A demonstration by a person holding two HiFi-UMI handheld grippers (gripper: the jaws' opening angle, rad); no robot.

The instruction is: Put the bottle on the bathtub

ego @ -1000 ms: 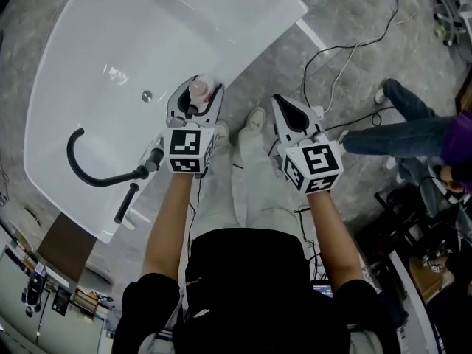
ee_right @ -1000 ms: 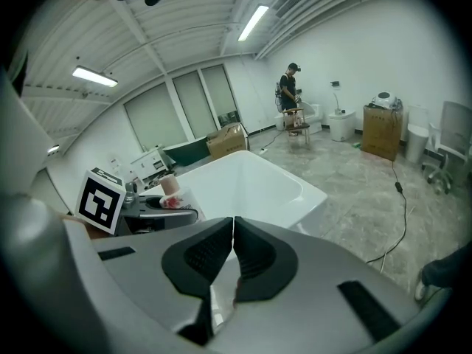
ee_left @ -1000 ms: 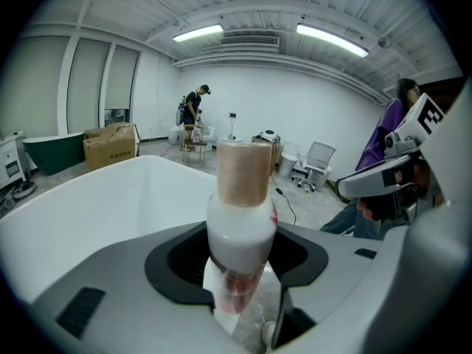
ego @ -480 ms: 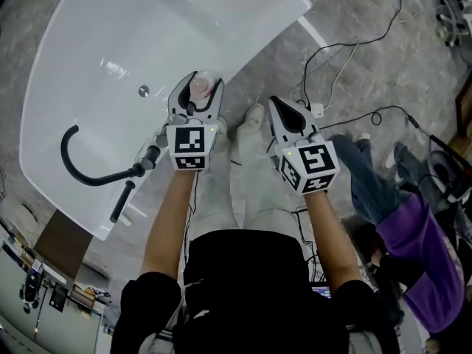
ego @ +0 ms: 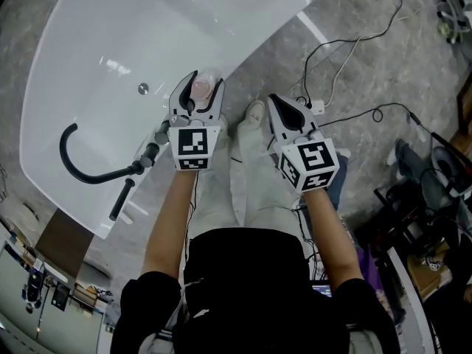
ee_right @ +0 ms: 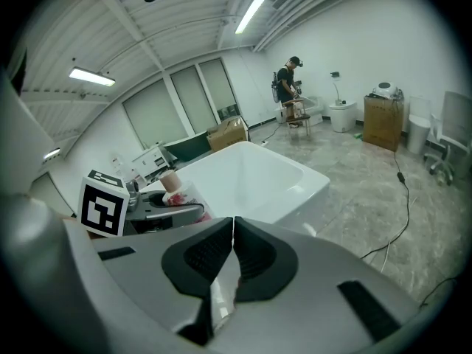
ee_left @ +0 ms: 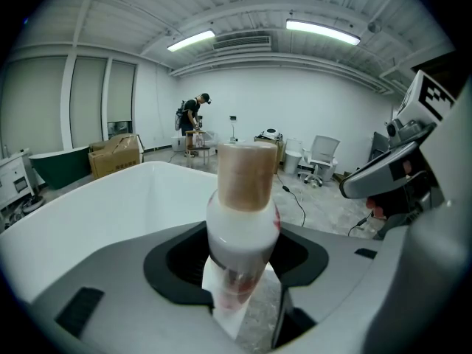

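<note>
A small white bottle [ee_left: 242, 227] with a tan cap and red print stands upright between the jaws of my left gripper [ee_left: 243, 271], which is shut on it. In the head view the bottle [ego: 200, 88] sits at the near rim of the white bathtub [ego: 88, 57], held by the left gripper [ego: 196, 98]. My right gripper [ego: 284, 116] hovers over the stone floor to the right of the tub, its jaws shut with nothing between them. From the right gripper view [ee_right: 233, 253] the bottle [ee_right: 175, 190] shows at the left beside the tub [ee_right: 251, 183].
A black curved faucet [ego: 85, 164] and a hand shower lie on the tub's near left rim. Cables [ego: 346, 46] run across the grey floor at the right. Bags and gear [ego: 435, 220] clutter the right edge. A distant person stands at a table [ee_left: 193, 124].
The left gripper with the bottle has barely shifted along the tub rim. The person in jeans and purple at the right has moved out of the head view.
</note>
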